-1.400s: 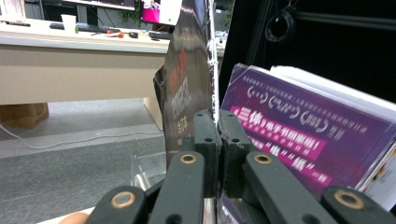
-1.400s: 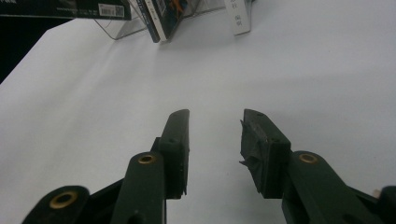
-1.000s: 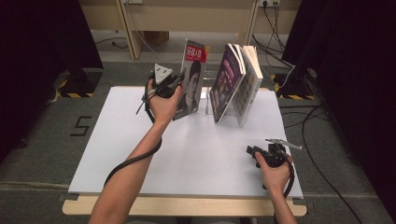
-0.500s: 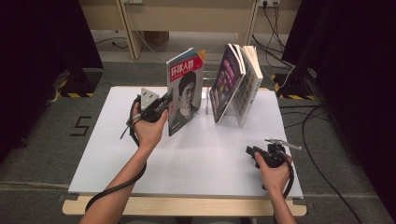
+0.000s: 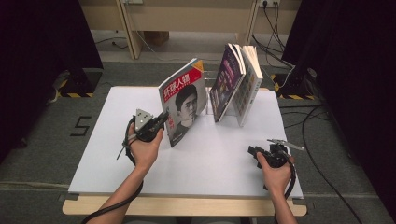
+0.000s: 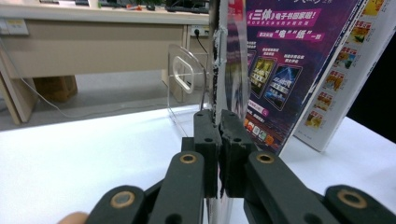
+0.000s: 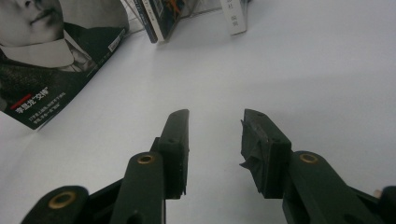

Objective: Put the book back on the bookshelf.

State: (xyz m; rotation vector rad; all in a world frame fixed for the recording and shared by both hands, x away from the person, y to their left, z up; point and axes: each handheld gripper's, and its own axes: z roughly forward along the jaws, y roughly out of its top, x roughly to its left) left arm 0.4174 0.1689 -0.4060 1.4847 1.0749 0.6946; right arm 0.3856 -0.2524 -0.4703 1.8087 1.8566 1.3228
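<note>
My left gripper (image 5: pixel 163 117) is shut on the spine edge of a magazine (image 5: pixel 183 100) with a portrait and a red title band on its cover, holding it upright and tilted over the white table (image 5: pixel 116 154). In the left gripper view the gripper (image 6: pixel 219 128) clamps the magazine's thin edge (image 6: pixel 224 70) between its pads. Behind and to the right, several magazines (image 5: pixel 236 81) lean in a clear acrylic stand (image 6: pixel 187 79). My right gripper (image 5: pixel 252 153) rests low at the table's front right, open with nothing between its fingers, as the right gripper view (image 7: pixel 215 122) confirms.
A wooden desk frame (image 5: pixel 187 18) stands on the floor behind the table. Cables (image 5: pixel 299 116) run along the floor at the right. Dark curtains flank both sides. Bare white tabletop lies between the two hands.
My left gripper has carried the portrait magazine away from the stand, toward the front left and downward. The right hand has stayed put.
</note>
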